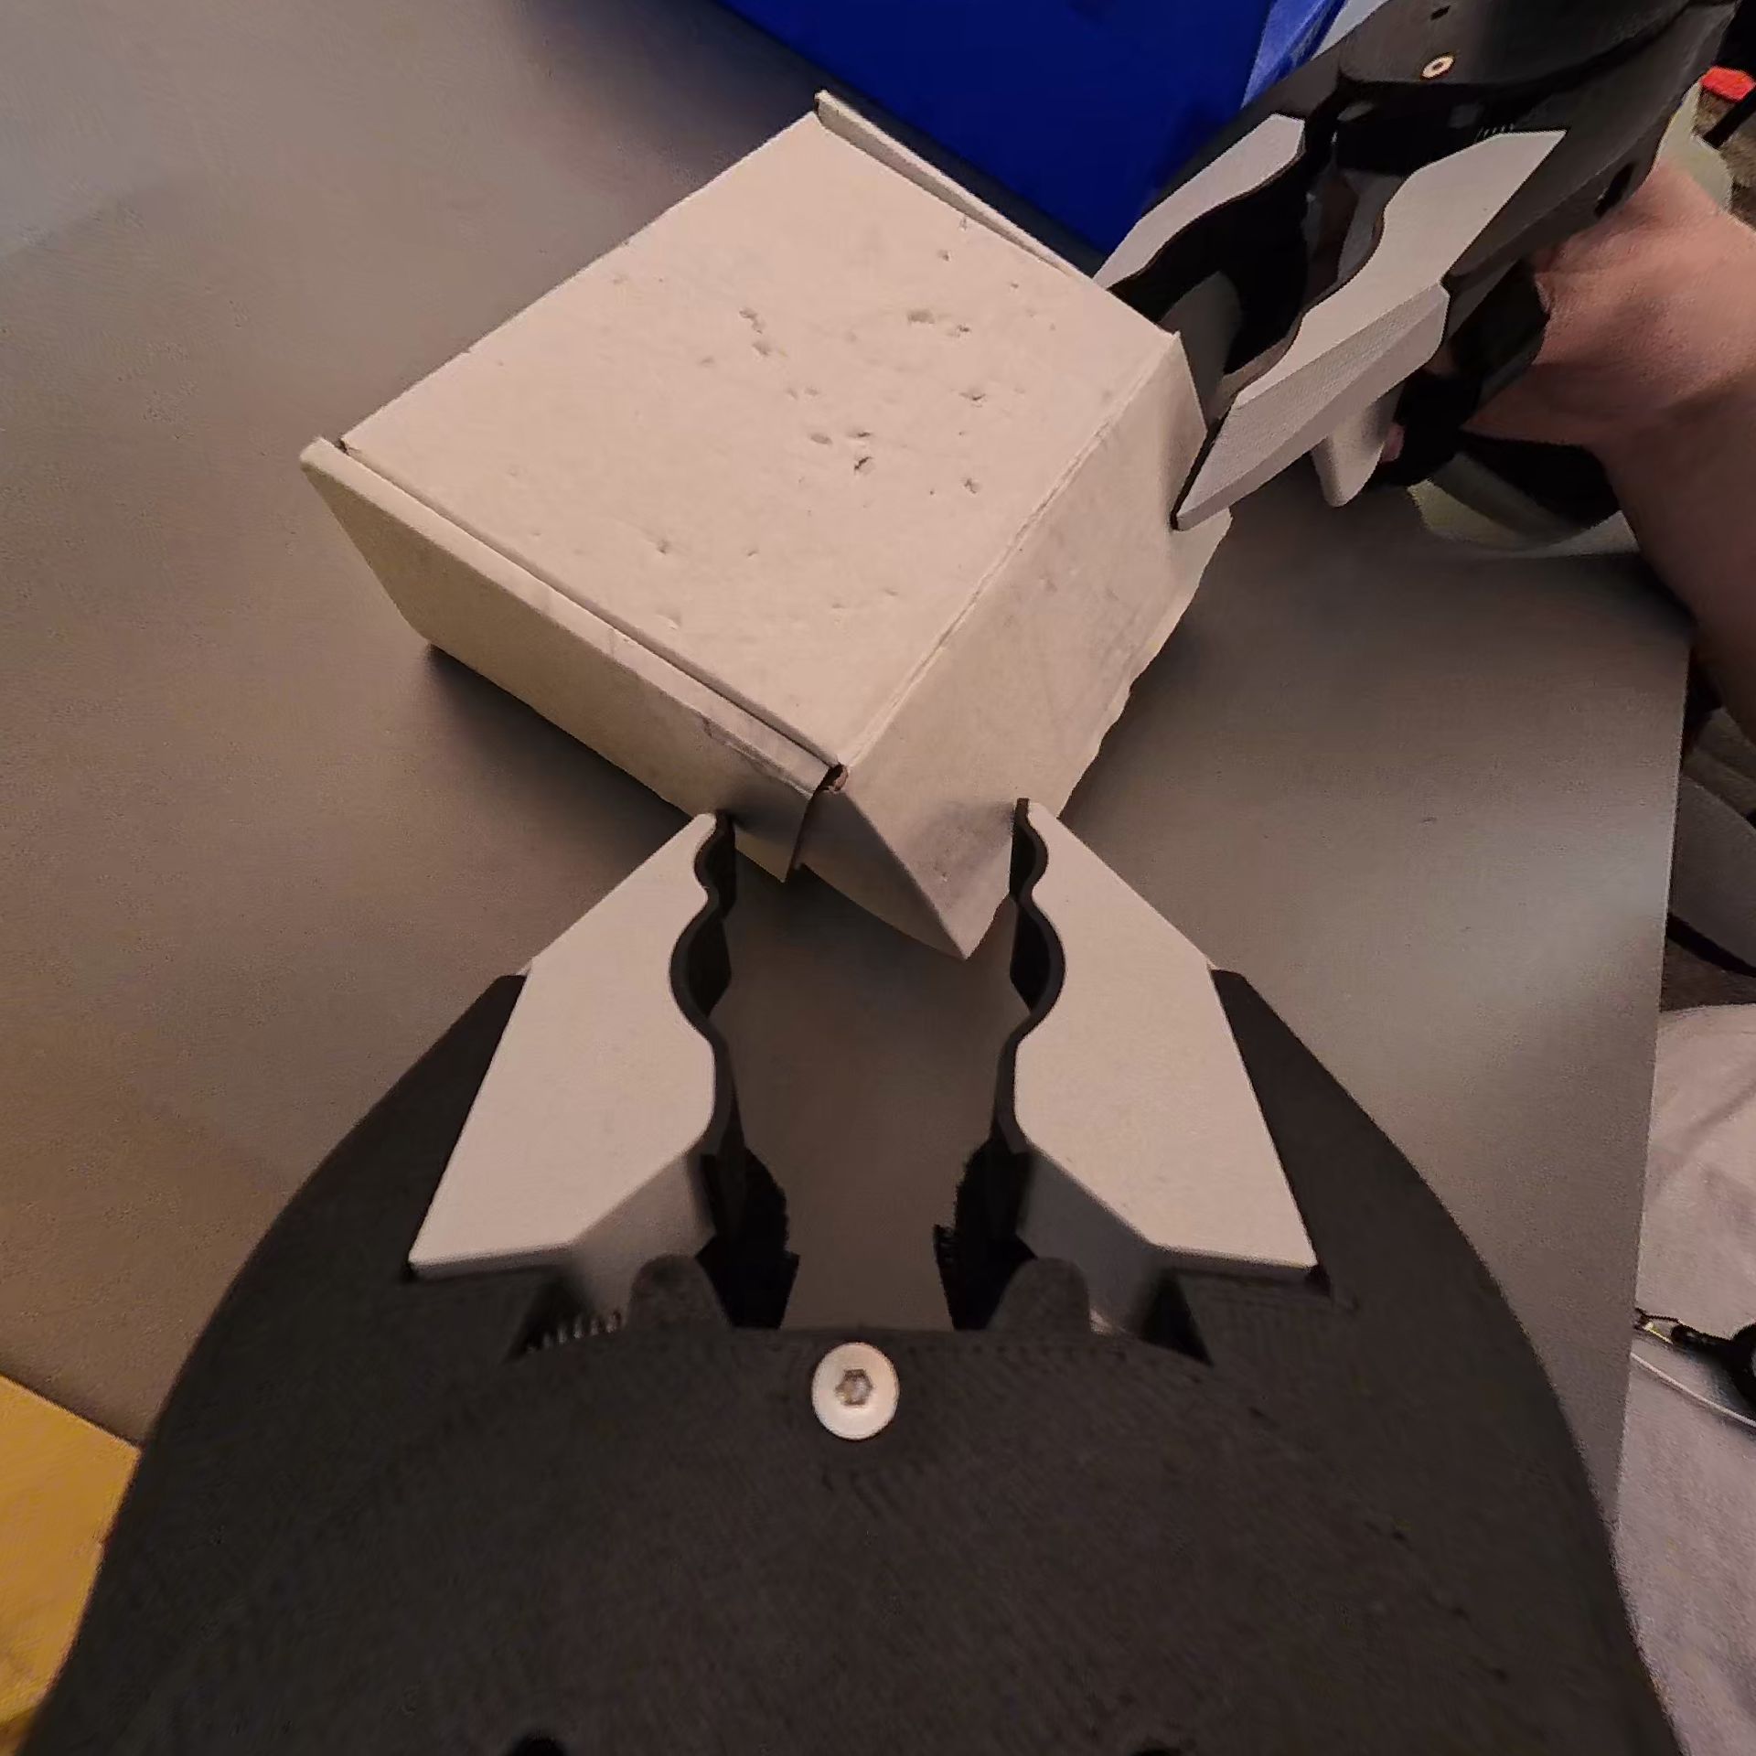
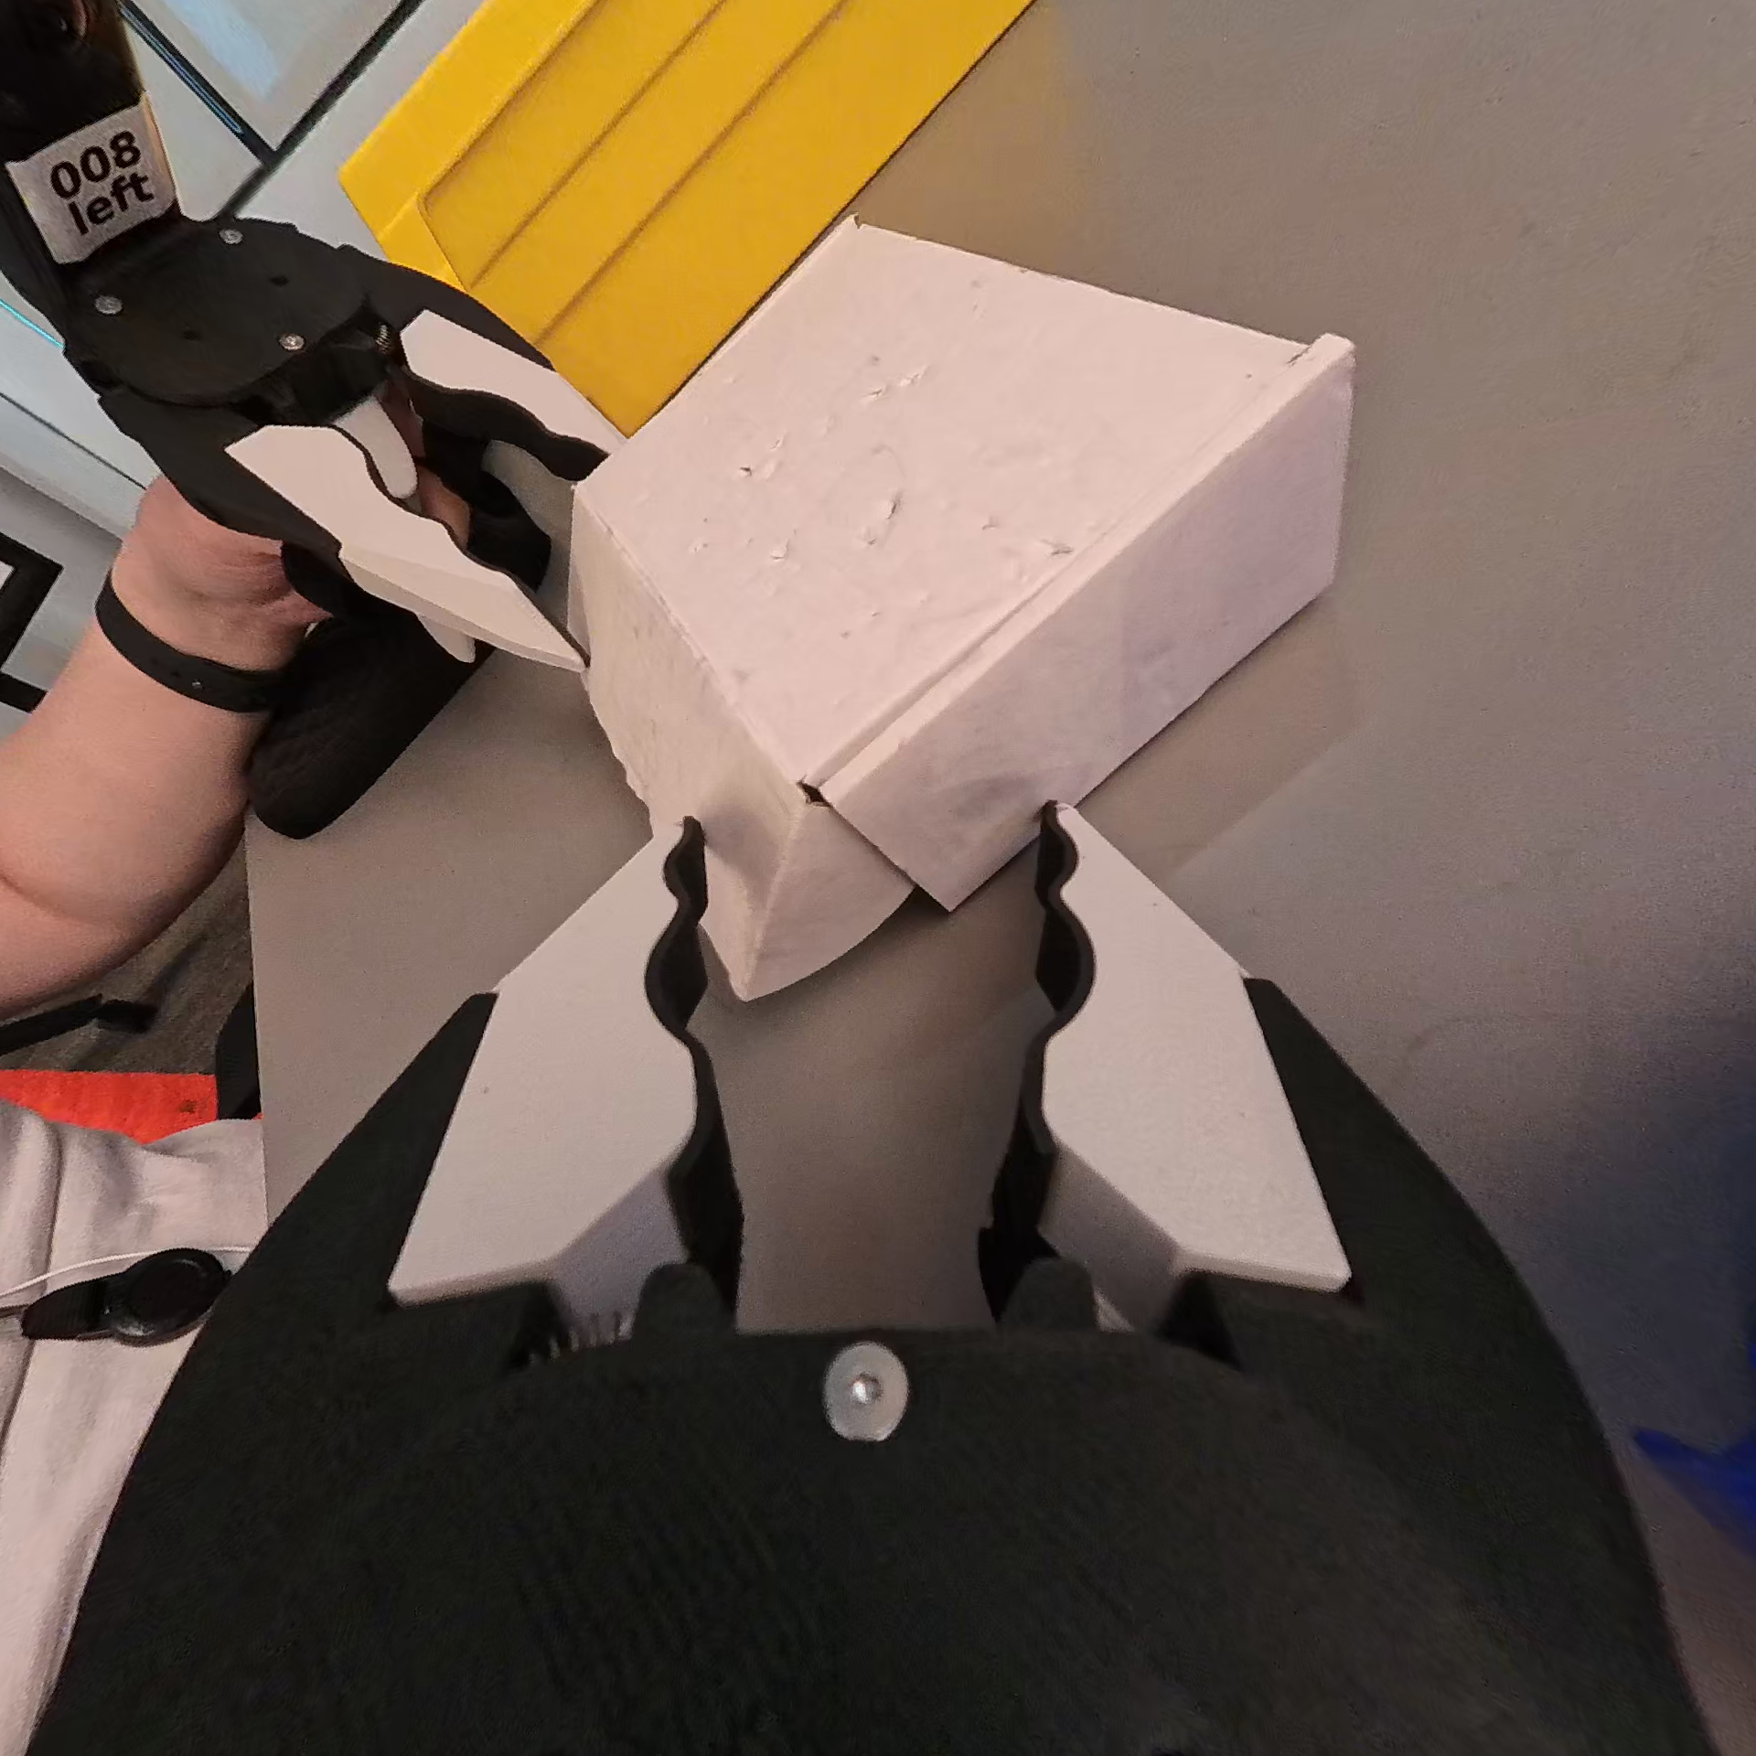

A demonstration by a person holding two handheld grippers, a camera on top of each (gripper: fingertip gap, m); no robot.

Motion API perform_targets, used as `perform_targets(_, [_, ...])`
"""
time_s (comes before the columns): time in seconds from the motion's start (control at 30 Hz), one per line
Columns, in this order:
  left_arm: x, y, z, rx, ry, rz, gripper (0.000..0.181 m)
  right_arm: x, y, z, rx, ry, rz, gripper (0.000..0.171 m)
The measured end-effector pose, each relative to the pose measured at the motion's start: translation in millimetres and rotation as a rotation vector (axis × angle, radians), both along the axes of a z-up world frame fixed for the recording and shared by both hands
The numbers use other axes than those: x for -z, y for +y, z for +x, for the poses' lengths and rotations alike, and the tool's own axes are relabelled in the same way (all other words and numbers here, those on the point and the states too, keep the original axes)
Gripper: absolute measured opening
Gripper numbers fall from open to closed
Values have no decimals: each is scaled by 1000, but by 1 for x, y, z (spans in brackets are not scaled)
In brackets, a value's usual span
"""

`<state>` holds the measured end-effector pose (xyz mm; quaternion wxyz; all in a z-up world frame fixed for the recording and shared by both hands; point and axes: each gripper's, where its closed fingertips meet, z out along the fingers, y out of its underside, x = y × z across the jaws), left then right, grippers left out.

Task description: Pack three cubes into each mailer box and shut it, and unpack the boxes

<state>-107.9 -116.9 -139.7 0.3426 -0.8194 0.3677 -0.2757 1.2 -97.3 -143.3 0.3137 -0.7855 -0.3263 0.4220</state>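
A closed white mailer box point(image 1: 760, 456) lies on the grey table point(image 1: 238, 855), its lid dented and its near side flap ragged at the lower edge. My left gripper point(image 1: 872, 822) is open, with its jaws straddling the box's near corner. My right gripper point(image 1: 1154, 399) is open at the other end of that same side, fingertips against it. In the right wrist view the box point(image 2: 903, 523) sits the same way: my right gripper point(image 2: 871, 819) straddles one corner and my left gripper point(image 2: 591, 556) is at the far end. No cubes show.
A blue bin point(image 1: 998, 95) stands behind the box on the right side and a yellow bin point(image 2: 665, 190) on the left side. The table's edge point(image 1: 1672, 760) runs close to the right gripper. A person's hands hold both grippers.
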Motion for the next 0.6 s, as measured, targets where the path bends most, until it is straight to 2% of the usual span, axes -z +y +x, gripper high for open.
perform_targets(0.03, [0,0,0,-2,6,5,57,0,0,0,2,-1,1,69])
perform_targets(0.23, [0,-7,-3,-1,25,12,58,-1,-13,-4,2,-31,17,74])
perform_targets(0.43, [3,-23,-10,26,47,3,60,5,-39,-13,4,-173,160,78])
perform_targets(0.6, [8,-27,-13,41,59,-27,61,5,-44,-16,37,-210,236,77])
